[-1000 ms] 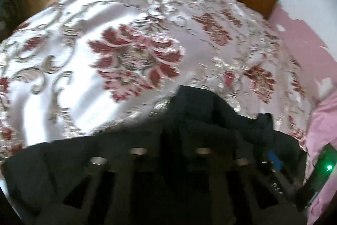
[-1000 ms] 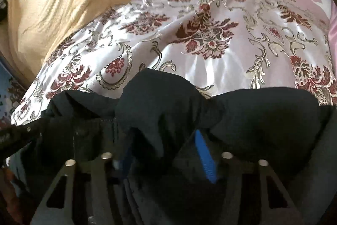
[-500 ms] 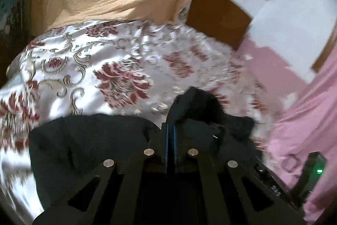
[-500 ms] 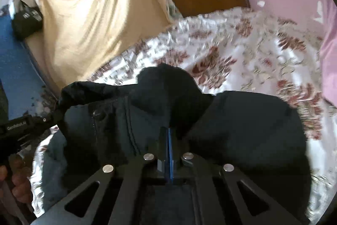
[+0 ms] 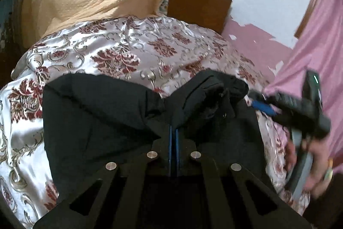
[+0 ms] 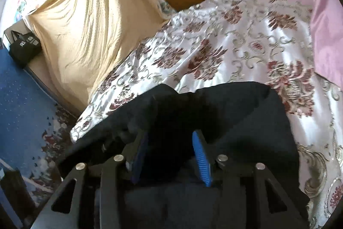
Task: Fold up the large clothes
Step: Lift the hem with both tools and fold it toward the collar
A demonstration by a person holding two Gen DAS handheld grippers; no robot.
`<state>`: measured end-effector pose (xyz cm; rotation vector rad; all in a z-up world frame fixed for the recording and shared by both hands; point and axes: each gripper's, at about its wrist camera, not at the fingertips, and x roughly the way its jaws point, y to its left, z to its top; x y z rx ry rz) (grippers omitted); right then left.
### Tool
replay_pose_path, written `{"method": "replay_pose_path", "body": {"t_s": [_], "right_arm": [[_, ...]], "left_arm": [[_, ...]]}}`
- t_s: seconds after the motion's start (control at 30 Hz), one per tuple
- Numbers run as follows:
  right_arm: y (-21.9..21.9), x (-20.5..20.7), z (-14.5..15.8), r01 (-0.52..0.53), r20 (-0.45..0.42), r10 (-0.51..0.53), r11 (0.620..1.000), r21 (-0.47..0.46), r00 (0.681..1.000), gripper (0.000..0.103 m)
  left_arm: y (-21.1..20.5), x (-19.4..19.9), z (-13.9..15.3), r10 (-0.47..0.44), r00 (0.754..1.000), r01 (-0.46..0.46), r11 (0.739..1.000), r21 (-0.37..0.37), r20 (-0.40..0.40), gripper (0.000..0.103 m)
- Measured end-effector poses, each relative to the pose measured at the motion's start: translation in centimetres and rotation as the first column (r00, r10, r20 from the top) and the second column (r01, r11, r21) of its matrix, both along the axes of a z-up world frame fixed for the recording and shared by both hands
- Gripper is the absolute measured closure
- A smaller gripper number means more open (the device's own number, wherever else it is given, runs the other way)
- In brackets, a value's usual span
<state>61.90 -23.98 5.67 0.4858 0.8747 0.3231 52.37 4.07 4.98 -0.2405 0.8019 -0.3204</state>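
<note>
Both tools share one build: matte black frames made of flat, angular struts with triangular cut-outs, each strut pinned by a round silver rivet — four rivets in a row across each frame. The left gripper (image 5: 174, 138) carries two thin blue pads. The right gripper (image 6: 169, 151) has ribbed blue pads (image 6: 201, 161) on black fingers. Seen from the left wrist view, the right tool is a black body with a small green light and a grey handle — the hand (image 5: 315, 162) around it wears a ring.
</note>
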Motion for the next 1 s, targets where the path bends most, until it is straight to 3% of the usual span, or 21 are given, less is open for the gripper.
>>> {"method": "replay_pose_path", "body": {"t_s": [0.1,0.2,0.23,0.43,0.6,0.7,0.83,0.9,1.0], "right_arm": [[1.3,0.9,-0.1,-0.044,-0.063,0.041,0.998,-0.045,0.997,0.060],[2.0,-0.2,0.0,-0.067,-0.036,0.065,0.995,-0.077,0.997,0.089],[2.1,-0.7,-0.1,-0.068,-0.025,0.066,0.994,-0.090,0.998,0.092],[1.9,-5.9,0.6,-0.096,0.032,0.101,0.988,-0.122,0.994,0.098],[1.2,-13.6,0.0,-0.071,0.070,0.079,0.991,-0.110,0.994,0.099],[0.9,-17.8,-2.3,-0.041,0.064,0.048,0.993,-0.108,0.997,0.099],[0.2,-19.0,-7.3,0.020,-0.017,-0.021,0.999,-0.048,1.000,0.099],[0.3,-18.7,-8.0,0.030,-0.020,-0.031,0.998,-0.057,0.999,0.100],[0.5,-17.9,-8.0,0.030,-0.008,-0.031,0.995,-0.095,0.999,0.101]], "left_arm": [[0.1,-1.4,-0.8,-0.031,0.999,0.032,0.999,0.013,-0.013,0.103],[0.4,-2.9,-1.5,-0.062,0.997,0.062,0.998,0.011,-0.036,0.103],[0.5,-3.2,-1.7,-0.066,0.997,0.067,0.998,0.013,-0.037,0.103],[1.8,-5.9,-2.8,-0.064,0.995,0.062,0.998,-0.017,-0.073,0.103],[3.4,-9.8,-4.7,-0.050,0.990,0.042,0.997,-0.062,-0.134,0.103],[4.6,-11.5,-7.3,-0.008,0.980,-0.004,0.998,-0.059,-0.198,0.103],[6.3,-11.5,-10.7,0.066,0.964,-0.086,0.994,-0.067,-0.259,0.103],[6.9,-11.5,-10.0,0.083,0.968,-0.107,0.990,-0.091,-0.237,0.103],[7.2,-12.1,-6.3,0.071,0.989,-0.085,0.990,-0.109,-0.132,0.103]]}}
